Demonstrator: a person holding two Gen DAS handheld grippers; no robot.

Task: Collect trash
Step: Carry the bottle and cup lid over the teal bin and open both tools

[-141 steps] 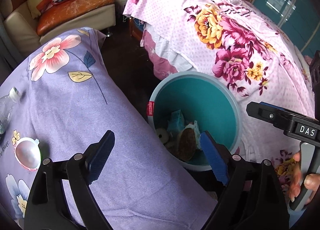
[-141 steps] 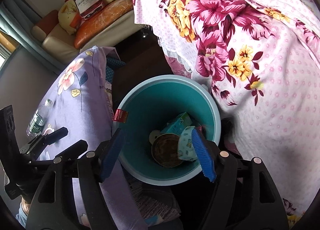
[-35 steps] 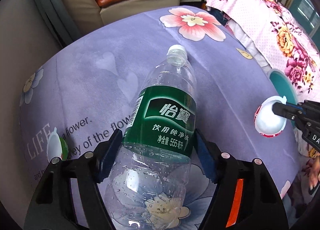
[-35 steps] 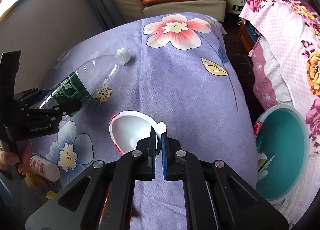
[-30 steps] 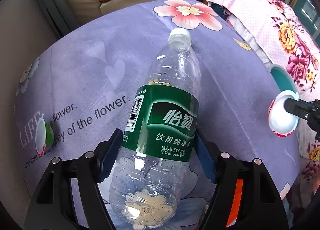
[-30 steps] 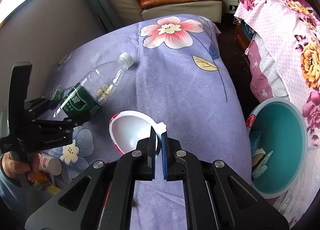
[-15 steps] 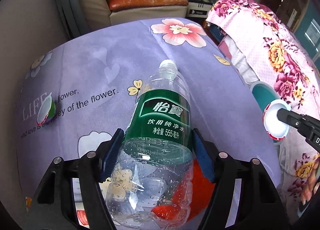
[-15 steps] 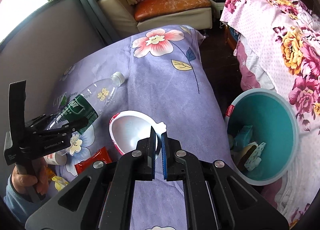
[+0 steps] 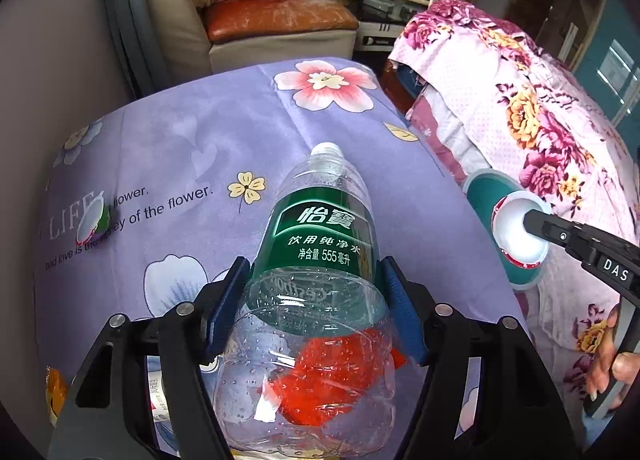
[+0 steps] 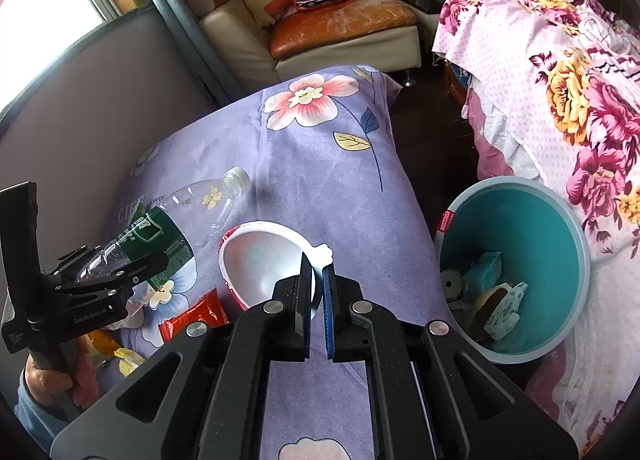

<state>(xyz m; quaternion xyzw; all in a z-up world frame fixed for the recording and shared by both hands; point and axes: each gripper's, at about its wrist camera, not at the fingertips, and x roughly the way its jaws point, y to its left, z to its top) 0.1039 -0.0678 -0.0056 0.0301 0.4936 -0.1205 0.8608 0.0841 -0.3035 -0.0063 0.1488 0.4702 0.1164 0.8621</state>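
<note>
The empty water bottle is light and bendy, so the left gripper has its fingers squeezing the fat middle, up off the purple cloth. The thin white cup is light too; the right gripper has its fingers pinching the cup's rim. The teal bin sits low on the right, past the cloth's edge. A red wrapper lies below

My left view: red wrapper blurred behind bottle; bin mostly hidden by cup. Small lidded item too small to identify.
</note>
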